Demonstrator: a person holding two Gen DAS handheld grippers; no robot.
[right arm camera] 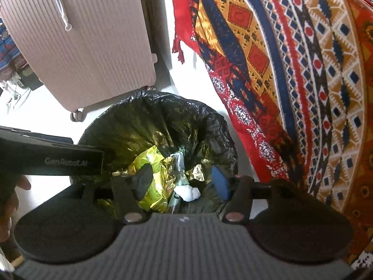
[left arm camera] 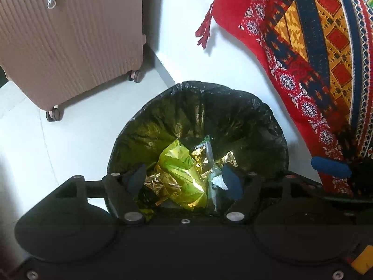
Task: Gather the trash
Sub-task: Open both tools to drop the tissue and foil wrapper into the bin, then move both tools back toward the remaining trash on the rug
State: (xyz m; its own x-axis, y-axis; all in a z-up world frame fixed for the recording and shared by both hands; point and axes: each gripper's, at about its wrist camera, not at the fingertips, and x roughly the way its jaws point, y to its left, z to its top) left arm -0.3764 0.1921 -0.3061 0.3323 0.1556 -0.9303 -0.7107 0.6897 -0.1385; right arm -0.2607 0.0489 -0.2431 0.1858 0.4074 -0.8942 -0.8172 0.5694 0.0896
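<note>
Both grippers hang open over the lined bin, trash lying inside it.

Left wrist view: left gripper (left arm camera: 184,182) is nearest, its fingers (left arm camera: 136,178) spread wide with nothing between them, pointing down into the bin (left arm camera: 198,88), which has a black liner. Inside lie a yellow-green wrapper (left arm camera: 184,175), gold foil (left arm camera: 158,182) and a white scrap (left arm camera: 219,182). A fingertip of the right gripper (left arm camera: 331,166) shows at the right edge. A suitcase (left arm camera: 70,35) stands on the floor (left arm camera: 58,144) behind; a patterned cloth (left arm camera: 314,58) hangs to the right.
Right wrist view: right gripper (right arm camera: 181,182) also has its fingers (right arm camera: 143,183) wide and empty above the bin (right arm camera: 149,107); the wrapper (right arm camera: 153,193), foil (right arm camera: 198,170) and white scrap (right arm camera: 190,193) lie below. The left gripper's body (right arm camera: 58,161) enters from the left.
</note>
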